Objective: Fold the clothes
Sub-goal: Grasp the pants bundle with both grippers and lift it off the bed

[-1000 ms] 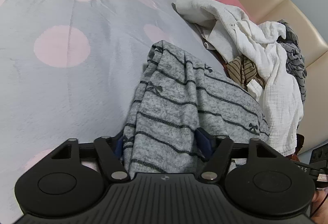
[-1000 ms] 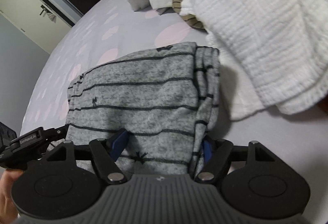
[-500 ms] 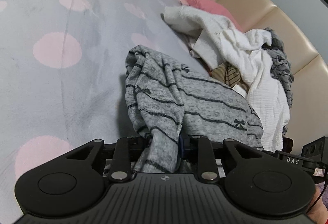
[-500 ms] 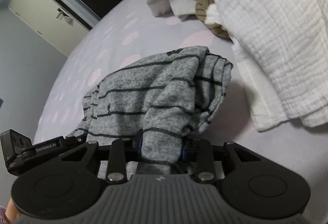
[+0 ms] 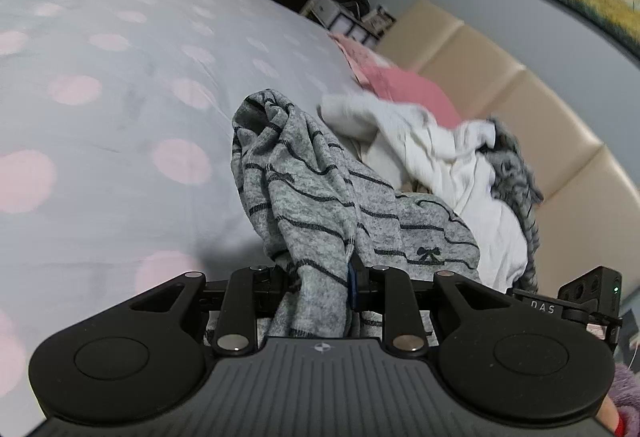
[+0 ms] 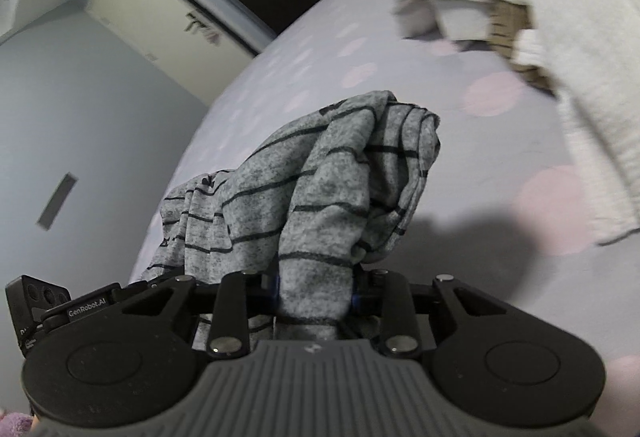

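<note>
Both sets of fingers were pinched nearly closed on the grey striped top (image 5: 320, 197), the left gripper (image 5: 320, 283) and the right gripper (image 6: 314, 287) each clamping a bunched edge. The garment hung between them above the spotted bed (image 5: 100, 125), with the pile of unfolded laundry (image 5: 460, 153) at about two o'clock. To my eye, the hands needed to draw apart evenly, pulling the cloth taut before laying it flat.

My left gripper (image 5: 320, 287) is black: ribbed grey housing, round side discs, silver pivot screws, blue pads. Right gripper (image 6: 314, 289) matches; fuzzy purple sleeve (image 5: 626, 387) at 4 o'clock.
</note>
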Demonstrator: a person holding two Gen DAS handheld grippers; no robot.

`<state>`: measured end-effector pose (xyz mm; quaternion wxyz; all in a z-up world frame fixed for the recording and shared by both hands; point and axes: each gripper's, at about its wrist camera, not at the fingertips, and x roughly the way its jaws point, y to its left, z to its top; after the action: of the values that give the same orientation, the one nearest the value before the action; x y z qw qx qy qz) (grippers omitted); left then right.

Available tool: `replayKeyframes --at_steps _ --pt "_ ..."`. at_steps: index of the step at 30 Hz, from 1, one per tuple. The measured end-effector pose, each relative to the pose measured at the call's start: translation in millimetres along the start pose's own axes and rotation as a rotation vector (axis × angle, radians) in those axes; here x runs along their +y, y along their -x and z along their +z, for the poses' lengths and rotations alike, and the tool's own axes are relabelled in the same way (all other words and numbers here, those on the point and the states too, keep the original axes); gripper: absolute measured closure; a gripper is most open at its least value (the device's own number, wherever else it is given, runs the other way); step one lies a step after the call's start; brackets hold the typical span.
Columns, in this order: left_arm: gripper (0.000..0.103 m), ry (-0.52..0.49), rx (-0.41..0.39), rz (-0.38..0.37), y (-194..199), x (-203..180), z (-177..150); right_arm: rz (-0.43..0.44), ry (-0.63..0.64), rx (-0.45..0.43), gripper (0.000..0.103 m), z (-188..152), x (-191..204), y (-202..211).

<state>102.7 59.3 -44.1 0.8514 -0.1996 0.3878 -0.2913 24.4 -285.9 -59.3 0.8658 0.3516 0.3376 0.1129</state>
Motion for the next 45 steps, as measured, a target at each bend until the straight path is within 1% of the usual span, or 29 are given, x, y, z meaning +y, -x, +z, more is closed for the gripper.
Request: replayKeyframes --at_steps 5,9,12,19,22,25,28,33,36,39,45 --pt "0.081 0.029 -0.084 0.028 53 2 -2 0.081 0.034 0.032 0.071 -2 37 -2" --pt "0.081 0.037 -0.161 0.055 95 -1 -4 0.134 0.096 0.072 0.071 0 73 -3" --pt "0.081 0.042 -0.213 0.073 126 -1 1 0.177 0.143 0.102 0.071 5 104 -6" --pt "0.081 0.050 -0.290 0.133 188 9 39 0.280 0.232 0.144 0.071 15 180 -26" --pt "0.081 0.057 -0.316 0.165 209 22 56 0.319 0.268 0.162 0.071 19 213 -44" --pt "0.081 0.062 -0.336 0.198 221 34 68 0.351 0.303 0.185 0.071 22 245 -68" --pt "0.081 0.073 -0.351 0.227 232 54 80 0.376 0.341 0.205 0.071 23 274 -96" --pt "0.081 0.095 -0.364 0.278 249 101 98 0.418 0.360 0.253 0.071 18 310 -149" --pt "0.081 0.119 -0.364 0.306 253 137 109 0.433 0.352 0.284 0.071 12 326 -186" --pt "0.081 0.168 -0.359 0.323 256 178 115 0.436 0.346 0.310 0.071 1 341 -222" --pt "0.081 0.238 -0.360 0.343 259 252 126 0.418 0.339 0.362 0.071 -28 365 -295"
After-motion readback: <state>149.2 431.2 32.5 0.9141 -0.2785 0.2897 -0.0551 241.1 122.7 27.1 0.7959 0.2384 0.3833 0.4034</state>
